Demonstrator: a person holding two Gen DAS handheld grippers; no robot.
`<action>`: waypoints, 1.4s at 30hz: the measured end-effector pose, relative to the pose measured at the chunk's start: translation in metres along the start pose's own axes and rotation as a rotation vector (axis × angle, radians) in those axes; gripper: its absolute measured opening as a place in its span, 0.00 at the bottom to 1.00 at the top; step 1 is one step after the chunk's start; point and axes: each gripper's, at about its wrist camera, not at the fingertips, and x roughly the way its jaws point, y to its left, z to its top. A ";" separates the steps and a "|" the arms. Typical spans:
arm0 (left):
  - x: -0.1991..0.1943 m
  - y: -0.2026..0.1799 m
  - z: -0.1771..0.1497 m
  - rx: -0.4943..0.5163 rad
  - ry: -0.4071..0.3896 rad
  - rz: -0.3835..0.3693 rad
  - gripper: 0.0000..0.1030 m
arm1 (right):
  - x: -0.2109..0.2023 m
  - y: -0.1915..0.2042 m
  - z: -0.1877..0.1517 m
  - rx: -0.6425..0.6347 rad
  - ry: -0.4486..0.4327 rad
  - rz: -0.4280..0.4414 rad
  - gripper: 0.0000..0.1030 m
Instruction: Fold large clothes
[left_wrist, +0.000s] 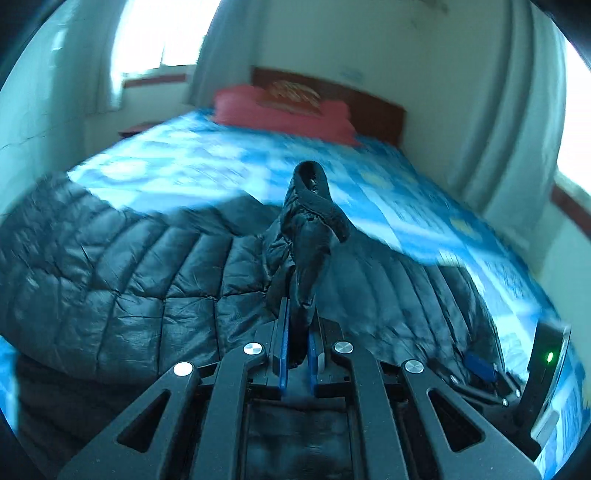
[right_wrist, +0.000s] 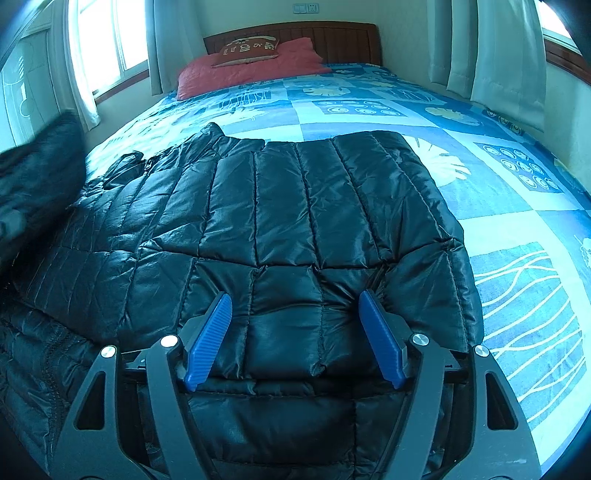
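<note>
A black quilted puffer jacket lies spread on the bed. In the left wrist view my left gripper is shut on a bunched sleeve end of the jacket, lifted above the rest of it. In the right wrist view my right gripper is open, its blue pads low over the near part of the jacket and holding nothing. A raised part of the jacket shows blurred at the far left of that view. The right gripper also shows at the lower right of the left wrist view.
The bed has a blue patterned cover. A red pillow and a wooden headboard are at the far end. Windows with curtains stand on both sides. The bed's right half is bare cover.
</note>
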 end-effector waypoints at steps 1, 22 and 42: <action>0.001 -0.001 -0.003 0.006 0.015 -0.010 0.14 | 0.000 0.000 0.000 0.000 0.000 0.002 0.70; -0.094 0.069 -0.022 0.085 -0.074 0.123 0.74 | -0.016 0.061 0.038 0.105 0.020 0.212 0.70; -0.094 0.182 -0.021 -0.052 -0.028 0.252 0.74 | -0.012 -0.021 0.039 0.079 0.055 -0.049 0.18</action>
